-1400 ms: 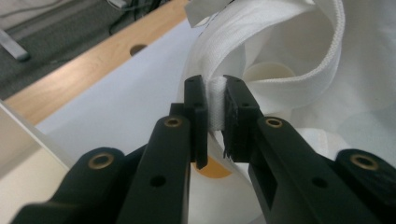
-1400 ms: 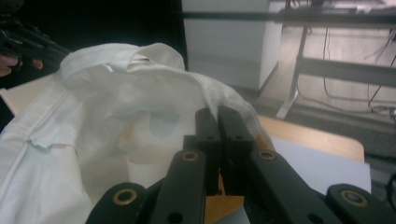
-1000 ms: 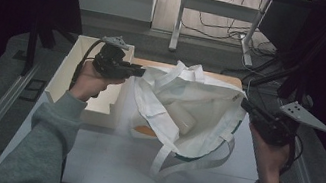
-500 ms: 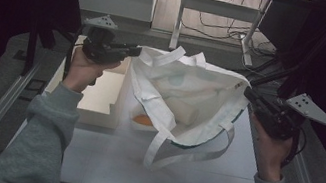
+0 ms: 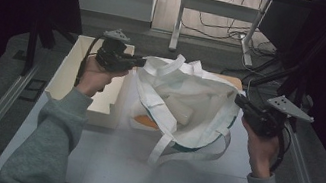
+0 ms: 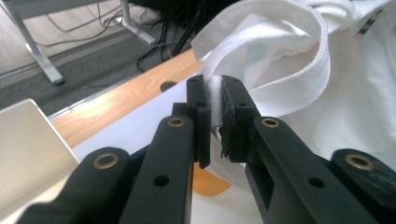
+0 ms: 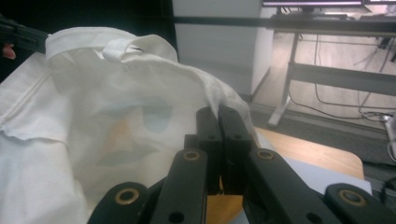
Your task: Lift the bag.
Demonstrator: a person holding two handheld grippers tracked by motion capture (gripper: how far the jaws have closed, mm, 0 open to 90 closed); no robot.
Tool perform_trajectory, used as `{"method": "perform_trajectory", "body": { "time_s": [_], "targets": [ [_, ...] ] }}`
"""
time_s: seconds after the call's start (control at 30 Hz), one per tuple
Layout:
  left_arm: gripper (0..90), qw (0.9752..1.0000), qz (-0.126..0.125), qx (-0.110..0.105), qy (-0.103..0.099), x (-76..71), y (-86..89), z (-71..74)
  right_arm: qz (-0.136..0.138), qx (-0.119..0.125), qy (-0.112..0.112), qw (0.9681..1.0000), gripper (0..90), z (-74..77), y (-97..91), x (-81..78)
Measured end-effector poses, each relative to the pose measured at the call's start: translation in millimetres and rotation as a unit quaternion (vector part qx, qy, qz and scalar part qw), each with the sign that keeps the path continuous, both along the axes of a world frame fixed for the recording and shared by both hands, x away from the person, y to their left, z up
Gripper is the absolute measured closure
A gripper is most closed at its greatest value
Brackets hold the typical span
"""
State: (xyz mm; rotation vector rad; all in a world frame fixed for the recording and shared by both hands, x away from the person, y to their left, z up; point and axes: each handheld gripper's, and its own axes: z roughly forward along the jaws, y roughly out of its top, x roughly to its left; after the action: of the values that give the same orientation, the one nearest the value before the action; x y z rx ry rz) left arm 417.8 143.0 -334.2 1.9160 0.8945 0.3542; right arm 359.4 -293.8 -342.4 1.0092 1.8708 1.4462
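1. Since the earlier high-view frames, the left hand-held gripper (image 5: 140, 60) has gone farther up the tabletop (image 5: 117, 165) with its edge of the tote bag (image 5: 199, 103), and the bag's mouth now gapes wider between the two hands.
2. Left hand-held gripper (image 6: 215, 100): jaws pinched on a fold of the bag's white webbing strap (image 6: 299, 70) near the rim. Grip looks firm.
3. Right hand-held gripper (image 7: 218, 114): jaws closed tight on the cloth rim on the opposite side; in the high view it sits at the bag's right edge (image 5: 239, 101).
4. Bag position: mid-tabletop, lifted at both rims, base still resting down. Loose handle loops trail toward the person. A white box (image 5: 99, 95) stands just left of it.
5. Something orange (image 5: 148, 121) shows low at the bag's left; a pale, blocky form lies inside. Cannot tell what either is.
6. Handling judgement: soft, light, limp cloth; it sags wherever unsupported and will not hold an open mouth by itself. The stitched strap and hemmed rim are the best holds, since thin single-layer cloth may slip free.
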Motion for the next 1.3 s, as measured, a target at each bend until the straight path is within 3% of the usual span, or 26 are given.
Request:
{"method": "perform_trajectory", "body": {
  "time_s": [0.23,0.37,0.67,1.03,1.17,1.3],
  "targets": [
    [82.8,0.9994,-0.004,0.028,0.022,7.1,-13.6,-17.5,-0.008,-0.016,0.042,0.999,88.1,-29.8,-0.6,15.2],
    [82.5,0.999,-0.004,0.033,0.031,10.6,-16.5,-24.2,-0.006,-0.022,0.059,0.998,87.9,-43.0,1.6,21.3],
    [80.4,0.9986,-0.005,0.04,0.034,7.8,-21.3,-32.5,-0.004,-0.015,0.055,0.9984,87.3,-42.4,0.2,21.6],
    [76.7,0.9972,-0.016,0.064,0.036,4.0,-35.2,-42.3,-0.012,-0.019,0.07,0.9973,86.6,-57.6,-2.7,23.8],
    [67.5,0.9972,-0.018,0.063,0.035,3.1,-36.7,-42.7,-0.009,-0.022,0.068,0.9974,85.9,-56.3,-2.0,22.9],
    [58.3,0.9977,-0.023,0.056,0.03,-1.3,-39.1,-42.8,-0.013,-0.031,0.077,0.9965,77.7,-59.8,-1.2,24.6]
  ]
}}
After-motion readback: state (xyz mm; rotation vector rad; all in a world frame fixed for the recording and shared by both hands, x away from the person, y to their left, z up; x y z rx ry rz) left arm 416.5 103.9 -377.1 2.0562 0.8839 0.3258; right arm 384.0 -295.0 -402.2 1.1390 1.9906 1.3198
